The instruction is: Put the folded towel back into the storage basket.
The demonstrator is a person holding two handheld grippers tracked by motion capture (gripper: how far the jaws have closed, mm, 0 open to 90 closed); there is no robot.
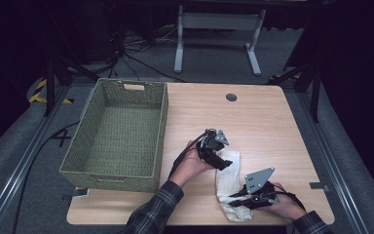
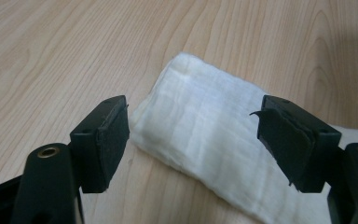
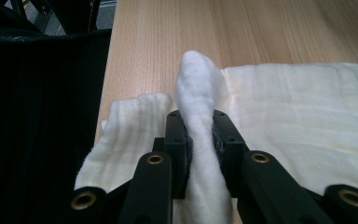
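Observation:
A white folded cloth (image 1: 228, 170) lies on the wooden table (image 1: 253, 117) near the front right. My left gripper (image 1: 222, 164) hovers at the cloth's far end with its jaws wide apart. In the left gripper view the cloth (image 2: 191, 93) lies on the wood between and beyond the fingers (image 2: 107, 140), and neither pad touches it. My right gripper (image 1: 234, 199) is at the cloth's near end, close to the table's front edge. In the right gripper view it (image 3: 199, 135) is shut on a raised fold of the cloth (image 3: 298, 107), which stands up between the pads.
A large green woven basket (image 1: 161, 127) stands on the left of the table, with nothing in it. A round cable hole (image 1: 231, 97) sits near the far edge. Beyond the table are a white desk frame (image 1: 219, 29) and loose cables on the floor.

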